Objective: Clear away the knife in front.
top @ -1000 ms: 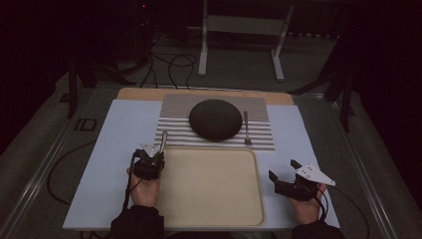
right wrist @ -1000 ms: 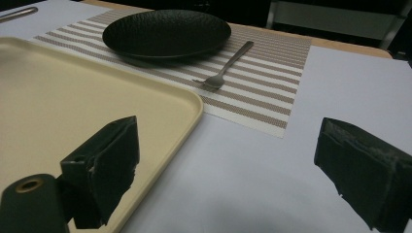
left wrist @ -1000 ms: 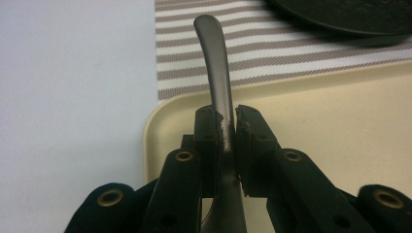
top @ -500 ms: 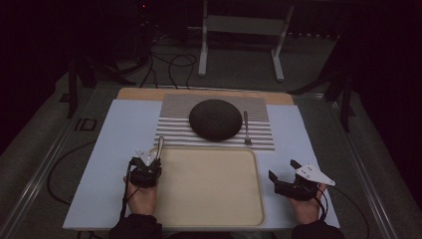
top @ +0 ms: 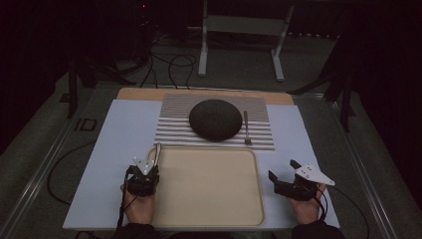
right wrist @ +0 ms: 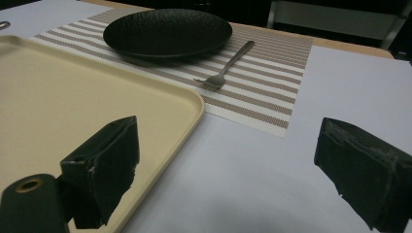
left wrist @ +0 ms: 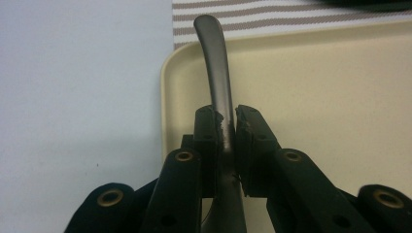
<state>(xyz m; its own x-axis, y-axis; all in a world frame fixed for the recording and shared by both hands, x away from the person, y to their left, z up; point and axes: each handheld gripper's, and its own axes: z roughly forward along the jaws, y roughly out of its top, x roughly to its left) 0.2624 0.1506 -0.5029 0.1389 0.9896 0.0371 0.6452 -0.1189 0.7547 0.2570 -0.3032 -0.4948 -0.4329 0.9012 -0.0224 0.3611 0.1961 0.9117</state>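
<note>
Left gripper (left wrist: 228, 127) clamped on metal utensil (left wrist: 217, 73), handle pointing away toward striped mat (top: 214, 122) (long axis along tray (top: 209, 186) edge), right gripper (top: 283, 172) open.

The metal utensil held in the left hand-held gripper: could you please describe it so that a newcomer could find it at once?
Start at the large beige tray at the near edge of the table. At its left rim, the left hand-held gripper is shut on a slim, dull-grey utensil handle with a rounded end that points towards the striped placemat. Unlike the fork lying beside the black plate, it is clamped between jaws.
</note>
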